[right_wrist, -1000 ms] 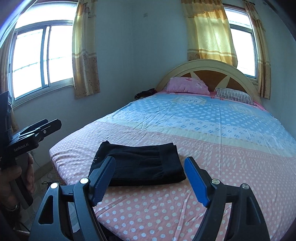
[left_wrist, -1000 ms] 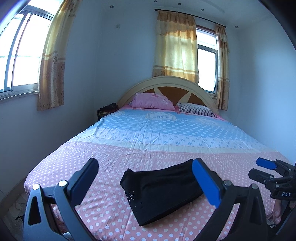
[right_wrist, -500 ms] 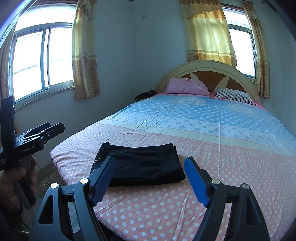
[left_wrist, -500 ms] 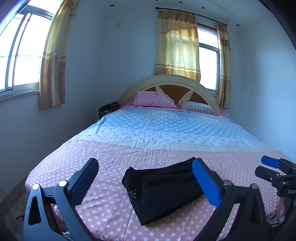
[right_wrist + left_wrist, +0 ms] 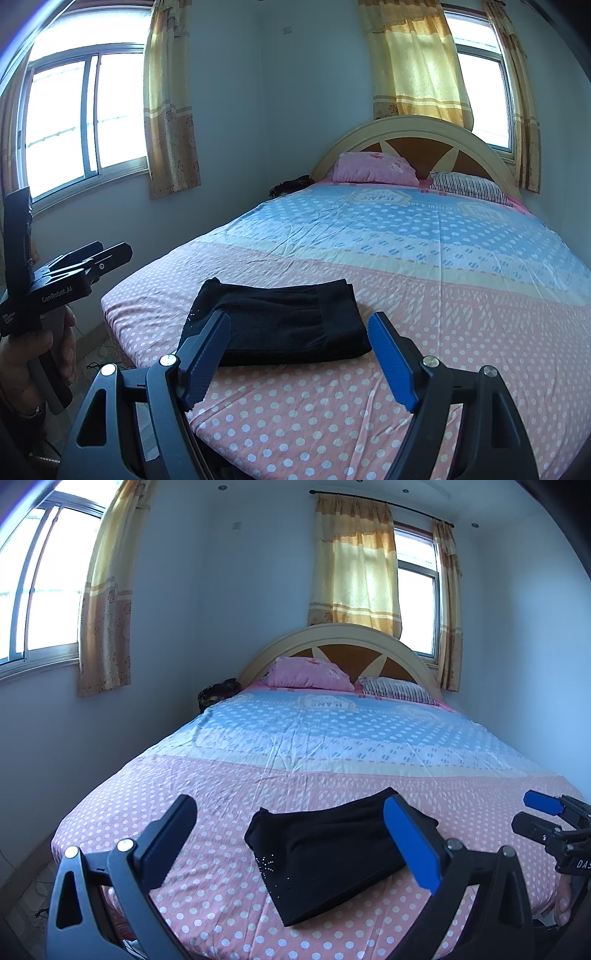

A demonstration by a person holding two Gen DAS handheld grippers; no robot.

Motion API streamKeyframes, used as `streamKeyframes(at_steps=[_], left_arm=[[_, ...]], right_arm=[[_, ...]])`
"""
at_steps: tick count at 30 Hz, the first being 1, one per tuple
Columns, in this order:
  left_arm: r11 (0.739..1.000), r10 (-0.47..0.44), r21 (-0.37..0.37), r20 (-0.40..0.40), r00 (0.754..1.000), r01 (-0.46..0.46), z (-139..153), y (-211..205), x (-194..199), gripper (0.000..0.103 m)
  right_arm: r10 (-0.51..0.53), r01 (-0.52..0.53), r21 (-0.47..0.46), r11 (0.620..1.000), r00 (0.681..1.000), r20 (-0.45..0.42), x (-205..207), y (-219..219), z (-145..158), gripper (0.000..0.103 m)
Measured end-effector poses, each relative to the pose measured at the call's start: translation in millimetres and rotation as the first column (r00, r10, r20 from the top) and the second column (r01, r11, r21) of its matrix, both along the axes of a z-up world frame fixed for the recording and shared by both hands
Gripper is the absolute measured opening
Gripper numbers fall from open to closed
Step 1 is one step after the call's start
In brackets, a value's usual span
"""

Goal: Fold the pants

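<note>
The black pants (image 5: 332,853) lie folded into a flat, compact rectangle near the foot of the bed (image 5: 332,746), small sparkly studs at one corner.

Both claws are drawing back and lifting: the right claw (image 5: 532,814) is sliding lower at the left claw's (image 5: 291,836) right, and the folded pants (image 5: 332,845) are sitting slightly lower between its fingers.
</note>
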State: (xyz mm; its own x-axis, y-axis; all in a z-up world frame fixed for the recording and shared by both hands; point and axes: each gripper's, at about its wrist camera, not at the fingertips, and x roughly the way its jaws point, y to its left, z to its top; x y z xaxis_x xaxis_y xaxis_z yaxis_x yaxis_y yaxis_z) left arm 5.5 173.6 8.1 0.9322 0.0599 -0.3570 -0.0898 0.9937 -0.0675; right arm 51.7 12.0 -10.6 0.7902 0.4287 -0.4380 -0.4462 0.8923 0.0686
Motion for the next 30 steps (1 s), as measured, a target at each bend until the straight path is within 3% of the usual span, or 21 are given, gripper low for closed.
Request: streamKeyframes(at_steps=[30], left_arm=[[0.998,0.024,0.059,-0.047,0.999,-0.022,-3.6,-6.1,9.6,0.103]], right_arm=[[0.016,-0.016,-0.03,0.999,1.0,-0.003,-2.2,6.6,-9.8,0.078]])
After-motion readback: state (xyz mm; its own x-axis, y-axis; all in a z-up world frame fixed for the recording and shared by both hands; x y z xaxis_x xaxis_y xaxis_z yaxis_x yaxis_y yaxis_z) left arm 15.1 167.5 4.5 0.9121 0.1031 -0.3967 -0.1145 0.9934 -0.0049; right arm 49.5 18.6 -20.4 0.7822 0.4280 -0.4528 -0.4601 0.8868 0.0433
